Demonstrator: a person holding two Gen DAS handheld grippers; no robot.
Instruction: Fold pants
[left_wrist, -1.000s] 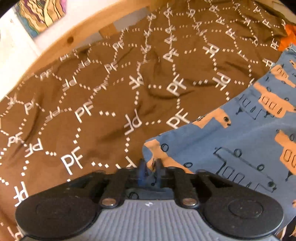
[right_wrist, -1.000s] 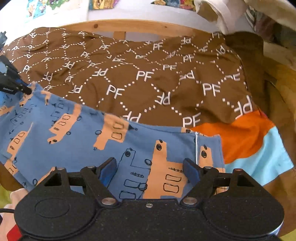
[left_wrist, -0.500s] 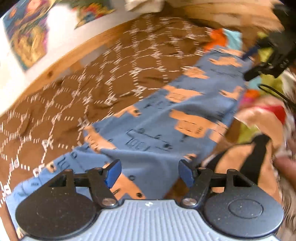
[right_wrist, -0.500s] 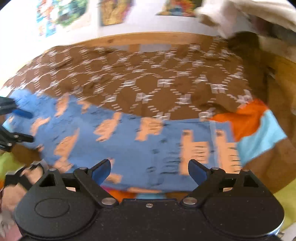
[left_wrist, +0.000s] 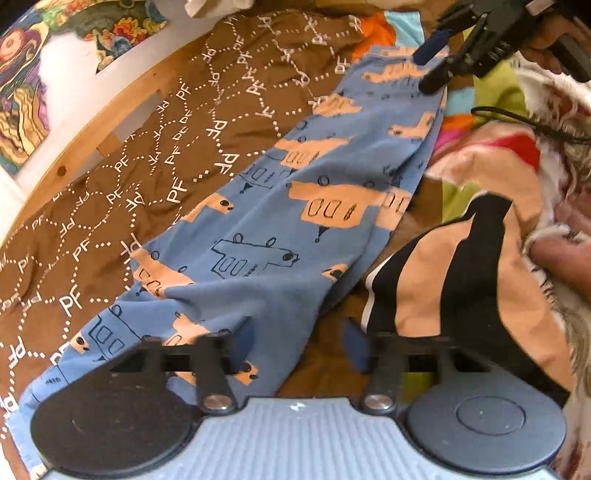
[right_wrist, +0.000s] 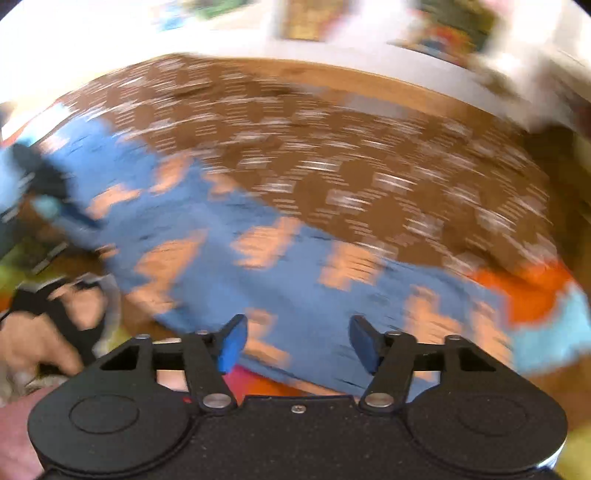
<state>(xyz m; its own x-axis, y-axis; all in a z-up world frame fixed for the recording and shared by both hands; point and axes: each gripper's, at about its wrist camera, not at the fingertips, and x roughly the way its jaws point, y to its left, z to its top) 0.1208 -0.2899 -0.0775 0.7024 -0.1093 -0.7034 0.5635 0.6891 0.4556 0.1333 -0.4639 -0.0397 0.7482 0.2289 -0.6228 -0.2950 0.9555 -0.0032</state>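
The left wrist view is sharp. At its left lies a brown quilted bedspread printed with white dotted hexagons and "PF" letters (left_wrist: 155, 177), bordered by a curved wooden bed frame (left_wrist: 110, 122). Across the middle, the blue pants with peach-coloured vehicle prints (left_wrist: 295, 206) lie as one long narrow strip on the bedspread, running from the near left corner to the far right. The left gripper (left_wrist: 295, 345) hovers above their near end, its blue-padded fingers (left_wrist: 242, 343) standing apart with no cloth pinched between them. To the right sits a peach-and-black striped garment (left_wrist: 461, 266), and at the top right the right gripper (left_wrist: 432, 62) shows above the far end of the pants, jaws parted.

The right wrist view is heavily blurred. It alone shows an orange and light-blue cloth (right_wrist: 535, 299) at the right, beyond the pants' end. There the right gripper's fingers stand apart above the blue fabric, clasping nothing.

A second ago the left gripper pinched the pants' edge; it has let go and pulled back along the strip. Both pairs of jaws have just been closing somewhat, with nothing between them.
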